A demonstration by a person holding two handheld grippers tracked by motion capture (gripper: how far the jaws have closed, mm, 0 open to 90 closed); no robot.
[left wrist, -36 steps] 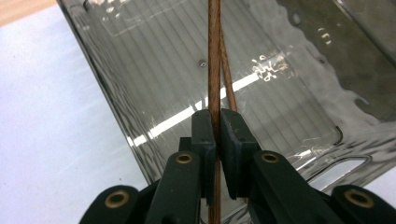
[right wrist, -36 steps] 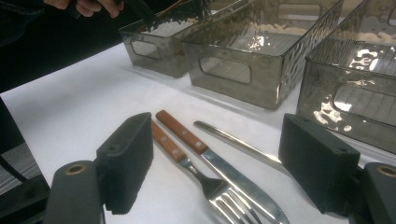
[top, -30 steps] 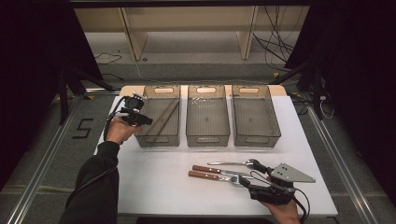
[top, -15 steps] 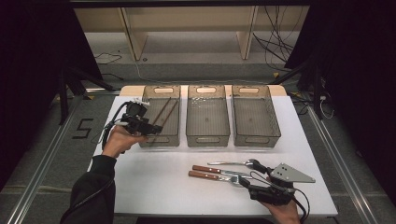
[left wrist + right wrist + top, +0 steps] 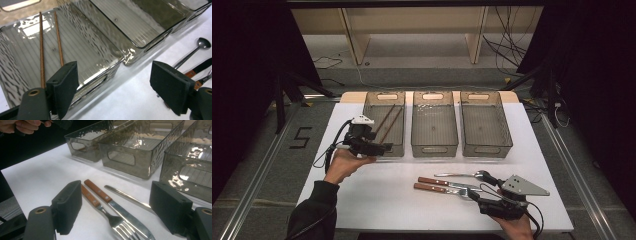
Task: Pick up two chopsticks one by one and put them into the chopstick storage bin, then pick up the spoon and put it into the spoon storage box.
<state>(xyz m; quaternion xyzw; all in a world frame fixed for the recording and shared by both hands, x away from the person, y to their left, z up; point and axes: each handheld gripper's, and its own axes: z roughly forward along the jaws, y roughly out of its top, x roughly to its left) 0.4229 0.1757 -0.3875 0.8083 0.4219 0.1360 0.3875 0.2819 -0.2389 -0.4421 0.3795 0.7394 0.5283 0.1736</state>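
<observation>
Fork [image 5: 447,189], knife [image 5: 439,182] and spoon [image 5: 464,175] lie crosswise just ahead of the empty, wide right hand-held gripper [image 5: 482,202]; left hand-held gripper [image 5: 379,148], apparently empty, has just been opening.

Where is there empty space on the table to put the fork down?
Bare white table lies between the left bin and the cutlery, and right of the right bin. The middle bin looks empty. It is crowded near the fork, knife, spoon and right gripper.
</observation>
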